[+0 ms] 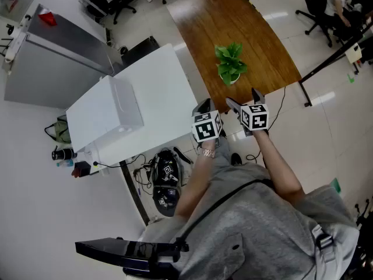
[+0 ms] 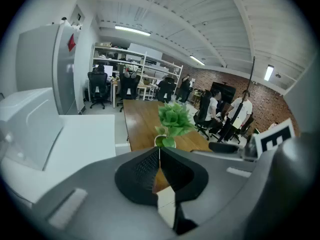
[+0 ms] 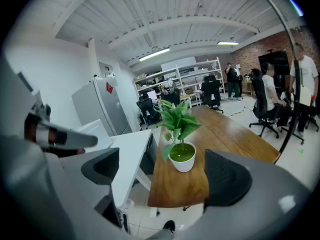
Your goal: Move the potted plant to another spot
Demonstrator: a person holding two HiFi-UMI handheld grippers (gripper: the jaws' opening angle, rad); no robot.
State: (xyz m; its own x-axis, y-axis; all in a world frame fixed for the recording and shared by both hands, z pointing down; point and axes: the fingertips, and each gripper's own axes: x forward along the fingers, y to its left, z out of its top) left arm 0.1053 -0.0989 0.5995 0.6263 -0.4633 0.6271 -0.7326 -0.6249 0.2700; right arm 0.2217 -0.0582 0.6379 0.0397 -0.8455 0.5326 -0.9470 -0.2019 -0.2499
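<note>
the potted plant (image 3: 181, 134) looks light and a little top-heavy: a small, smooth, rounded white pot (image 3: 184, 164) that is likely hard and somewhat slippery, under soft leaves (image 3: 177, 115) that would crush or tear if pinched. the best hold is probably across the pot's sides, below the rim, kept upright so the filling stays in.

it stands on the wooden tabletop (image 3: 225, 134), near the edge, ahead of the right gripper (image 3: 165, 176) and lined up with the gap between its jaws, not yet reached. that gripper's jaws are spread wide with nothing between them, touching nothing. the left gripper (image 2: 159, 151) has its jaws pressed together, empty; the plant sits ahead of it, apart.
</note>
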